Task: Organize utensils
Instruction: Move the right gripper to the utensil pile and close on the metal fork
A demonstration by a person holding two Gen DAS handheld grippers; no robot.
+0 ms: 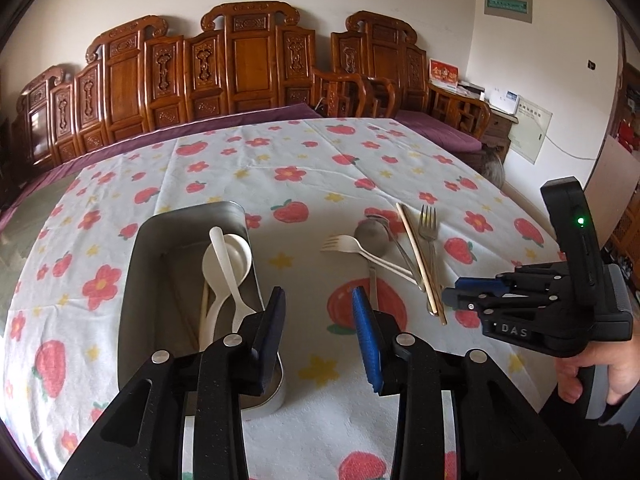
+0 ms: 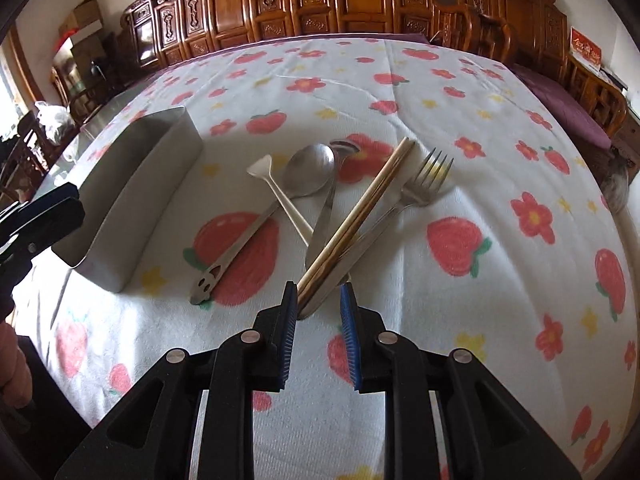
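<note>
A metal tin (image 1: 180, 216) stands on the flowered cloth and holds white spoons (image 1: 228, 256). My left gripper (image 1: 319, 300) hovers open by the tin's near right corner with nothing between its fingers. To the right lies a crossed pile: white plastic fork (image 2: 280, 192), metal spoon (image 2: 312, 172), a second spoon (image 2: 342, 146), a pair of chopsticks (image 2: 372, 196) and a metal fork (image 2: 424, 180). My right gripper (image 2: 319, 292) is low at the pile's near end. The chopstick ends and a metal handle sit between its fingers, and a gap shows at the right pad.
The flowered tablecloth (image 1: 280, 168) covers the whole table. A carved wooden bench (image 1: 248, 60) with a purple cushion runs along the far edge. A person's hand (image 1: 600, 368) holds the right gripper (image 1: 452, 290) at the table's right side.
</note>
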